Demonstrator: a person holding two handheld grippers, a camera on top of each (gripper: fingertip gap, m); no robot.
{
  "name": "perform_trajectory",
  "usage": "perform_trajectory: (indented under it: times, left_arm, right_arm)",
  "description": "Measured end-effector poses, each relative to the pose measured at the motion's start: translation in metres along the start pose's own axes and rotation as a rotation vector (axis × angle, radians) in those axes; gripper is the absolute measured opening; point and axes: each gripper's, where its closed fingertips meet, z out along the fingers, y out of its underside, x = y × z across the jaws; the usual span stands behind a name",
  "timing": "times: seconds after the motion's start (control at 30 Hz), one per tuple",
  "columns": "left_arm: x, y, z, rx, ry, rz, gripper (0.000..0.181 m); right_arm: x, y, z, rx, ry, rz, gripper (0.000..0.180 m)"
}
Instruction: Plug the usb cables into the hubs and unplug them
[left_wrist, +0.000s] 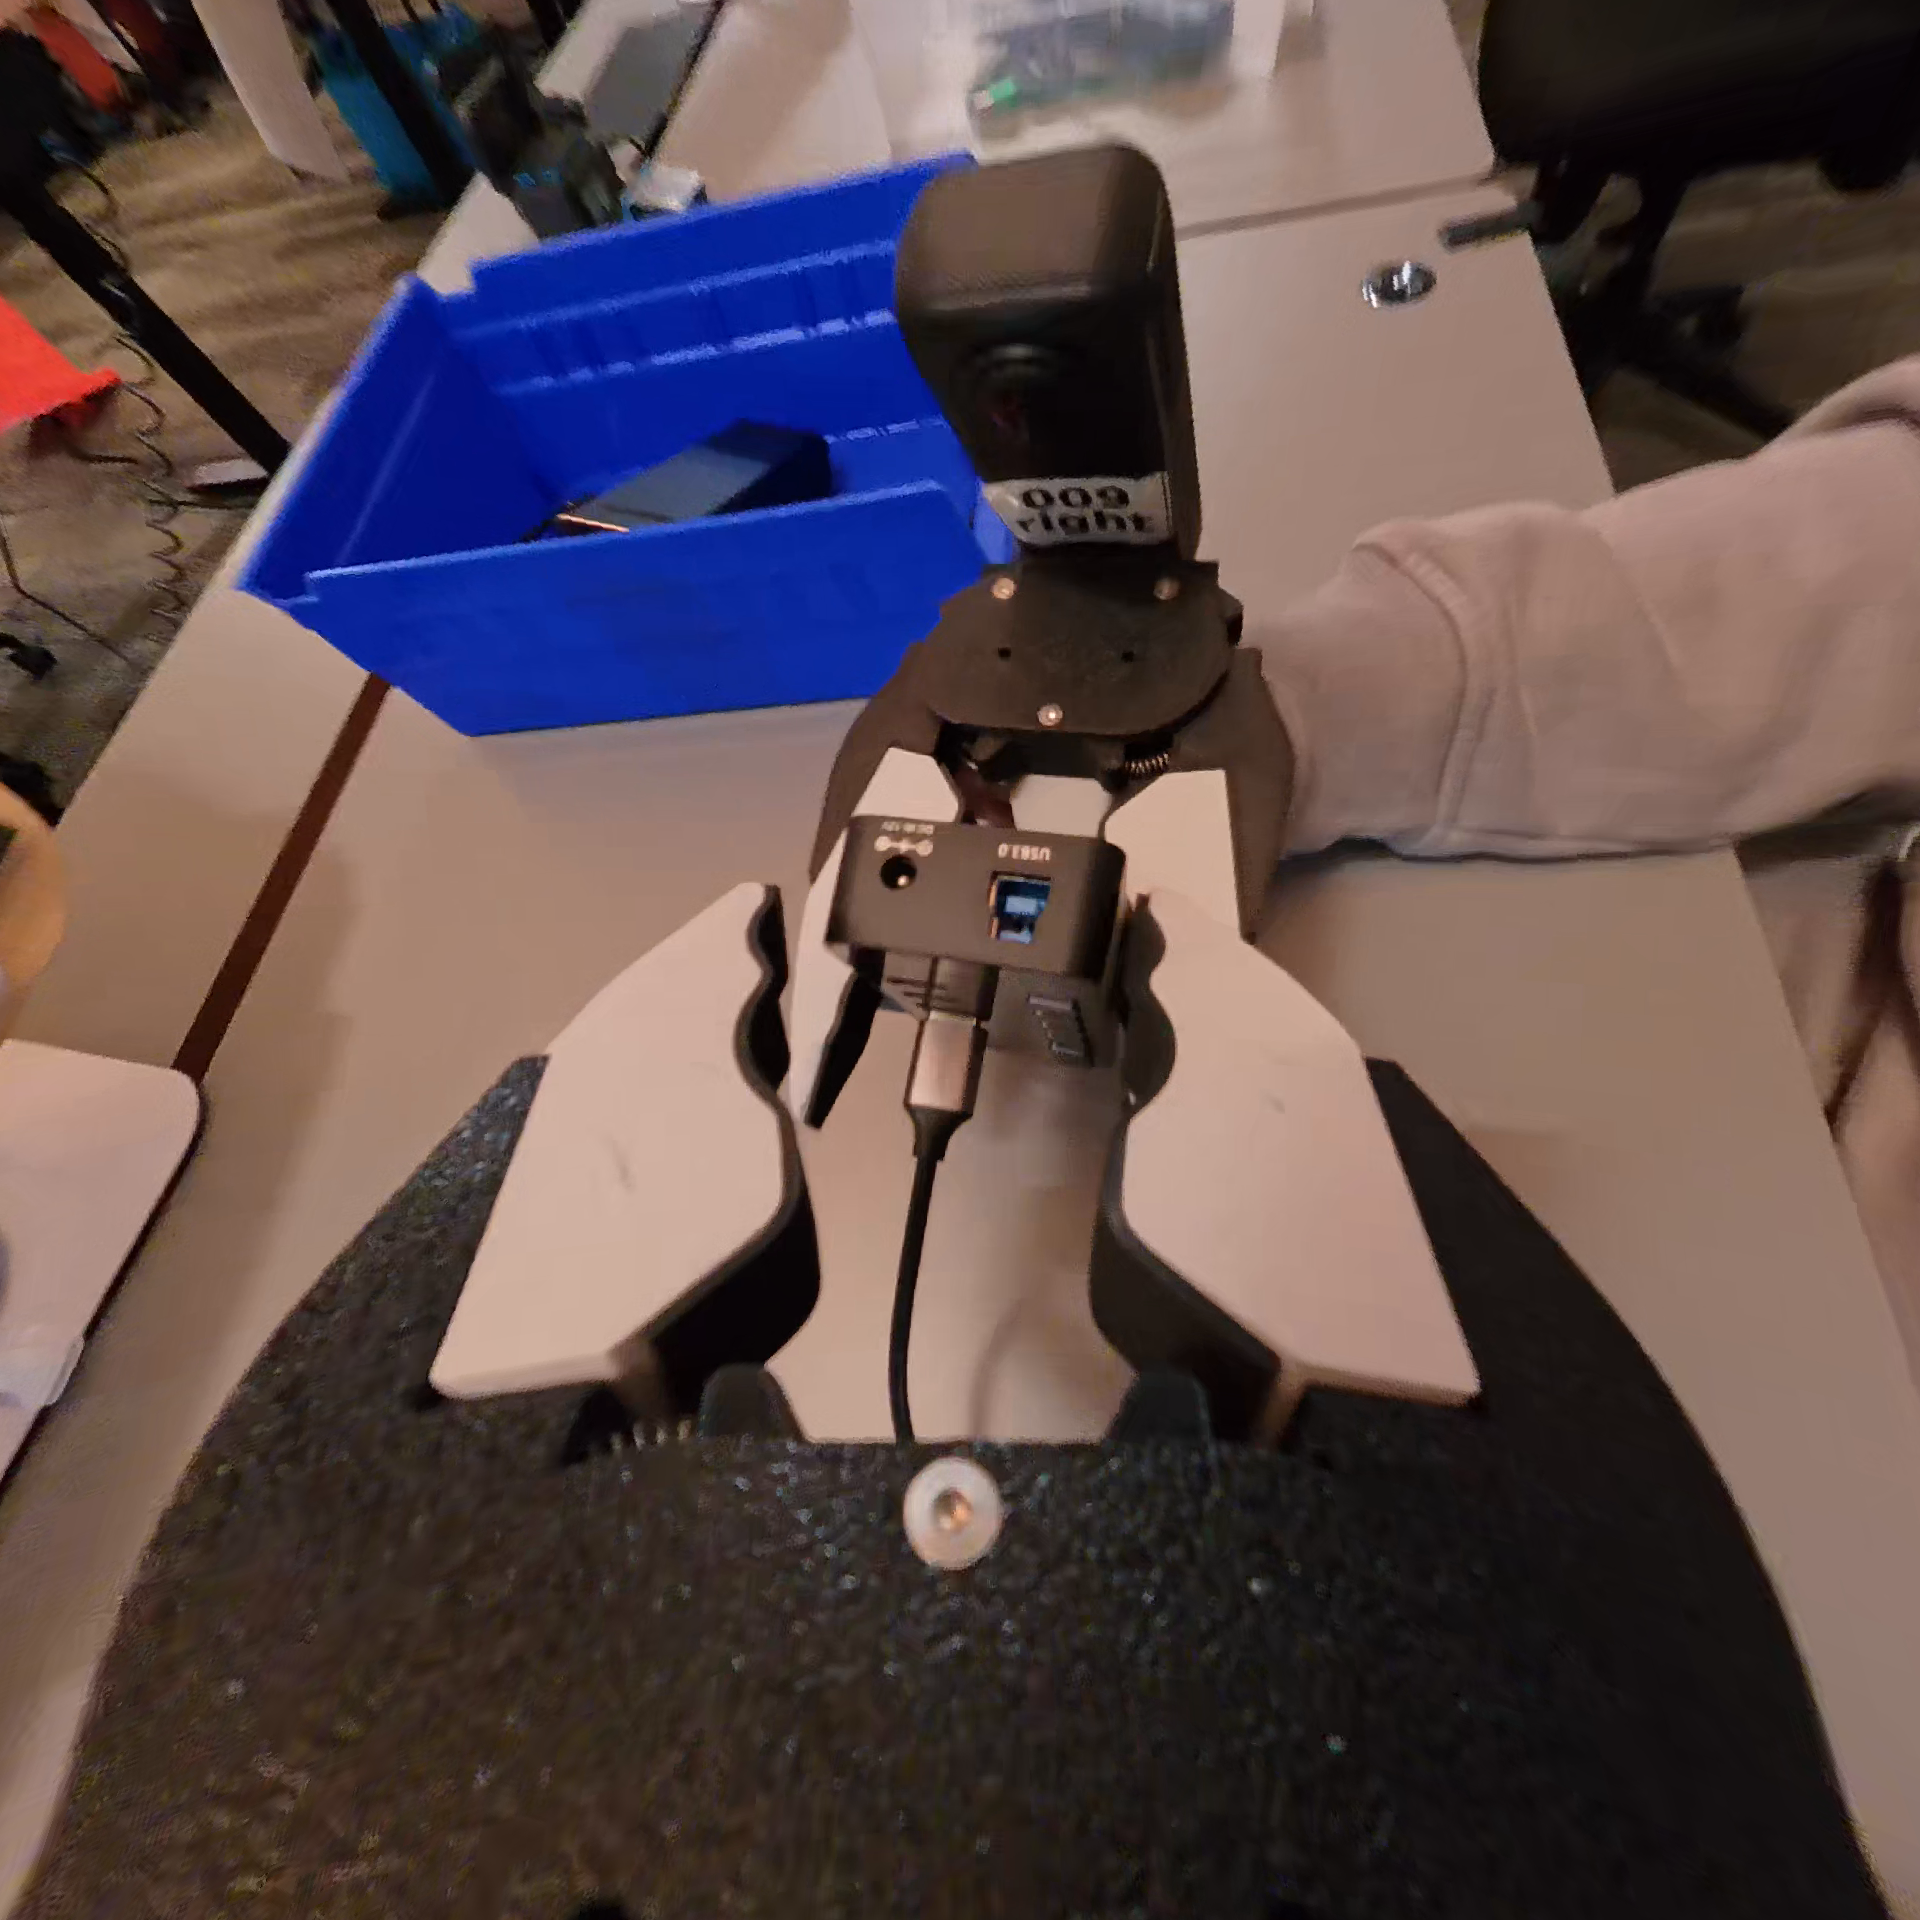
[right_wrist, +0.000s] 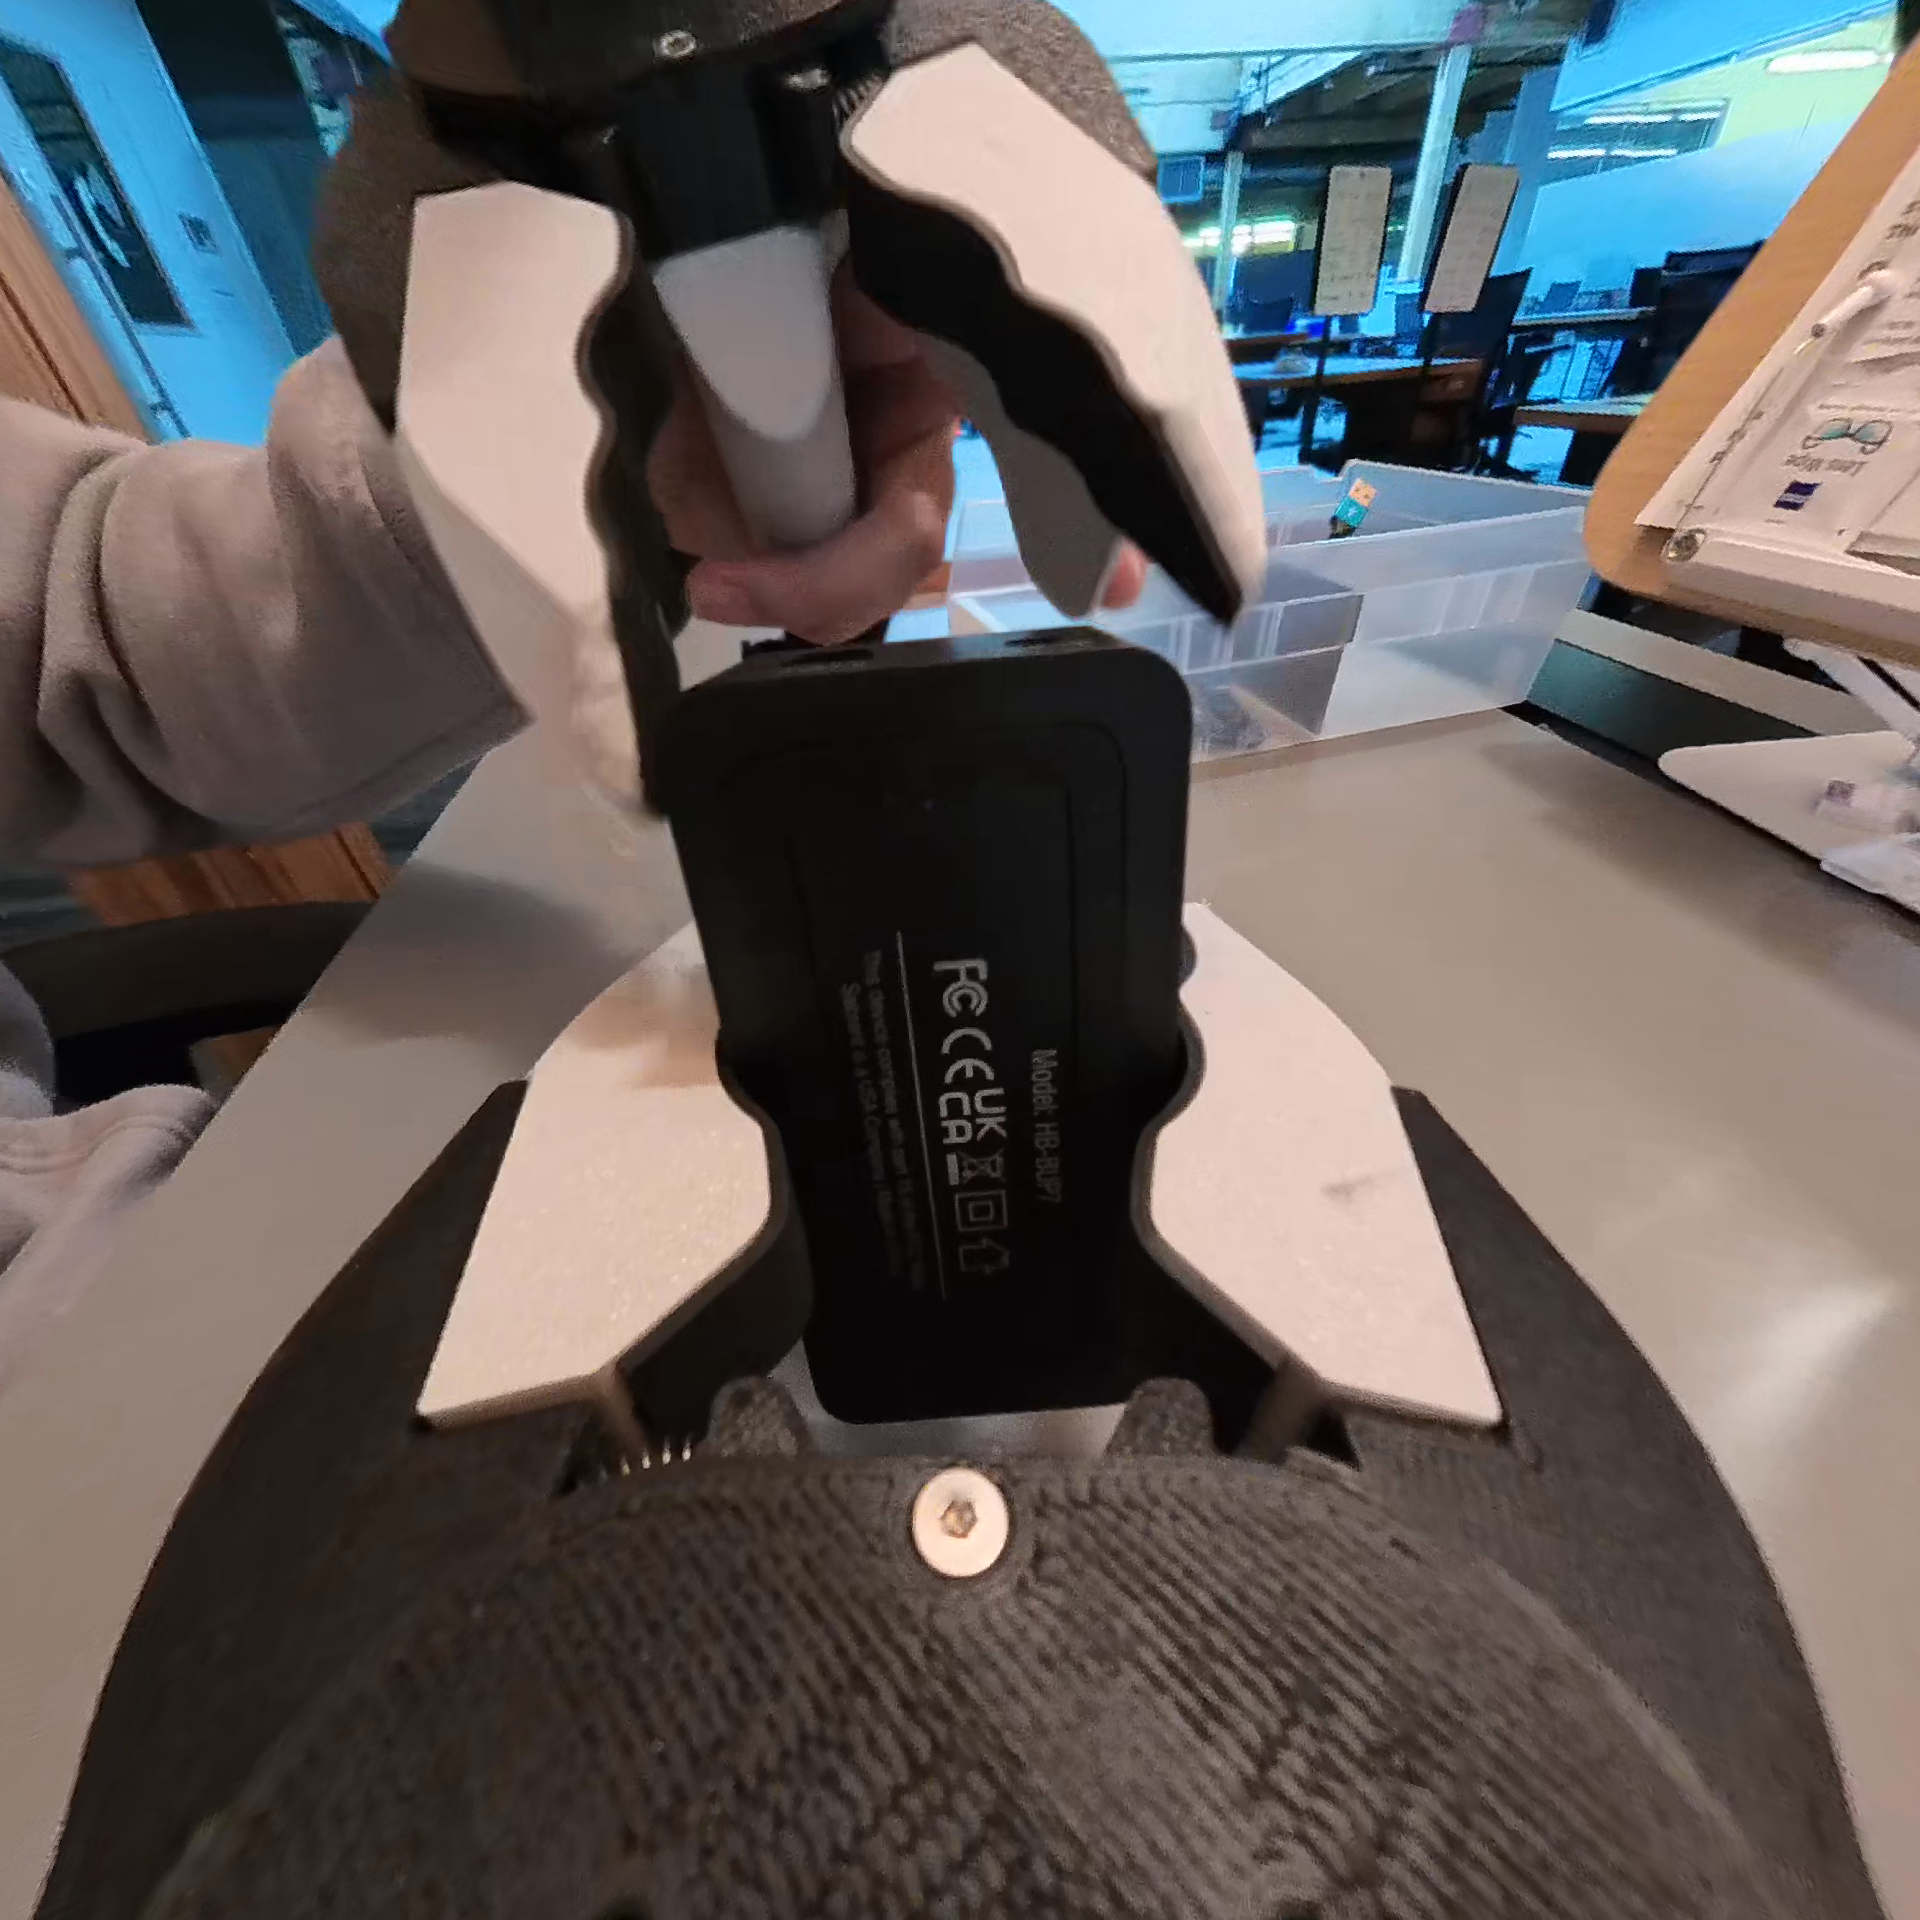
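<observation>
A black USB hub (right_wrist: 935, 997) is clamped between my right gripper's (right_wrist: 951, 1029) white pads, its printed underside facing the camera, lifted off the table. In the left wrist view the hub's end face (left_wrist: 971, 894) shows a blue port and a round socket. A grey USB plug (left_wrist: 943, 1049) sits in a port on the hub's side, and its black cable (left_wrist: 902, 1299) runs back between my left gripper's fingers. My left gripper (left_wrist: 956, 925) is open, its tips on either side of the hub's end, not pinching the plug. It shows open in the right wrist view (right_wrist: 925, 623).
A blue bin (left_wrist: 623, 634) holding a dark flat box (left_wrist: 707, 478) stands on the grey table (left_wrist: 468, 883) beyond the hub. A person's sleeve (left_wrist: 1558, 675) reaches in from the right. A clear plastic bin (right_wrist: 1403, 623) and a board with papers (right_wrist: 1766, 436) stand at the right.
</observation>
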Motion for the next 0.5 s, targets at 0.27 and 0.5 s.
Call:
perform_trajectory:
  times: [0.27,0.5]
  left_arm:
    - [-0.142,0.044,-0.16,0.151,-0.76,-0.362,0.046]
    - [-0.208,0.231,-0.223,-0.3,-0.963,-0.745,0.039]
  right_arm:
    - [0.017,-0.014,-0.017,0.138,0.012,0.119,0.073]
    - [0.017,-0.015,-0.015,0.144,-0.011,0.12,0.073]
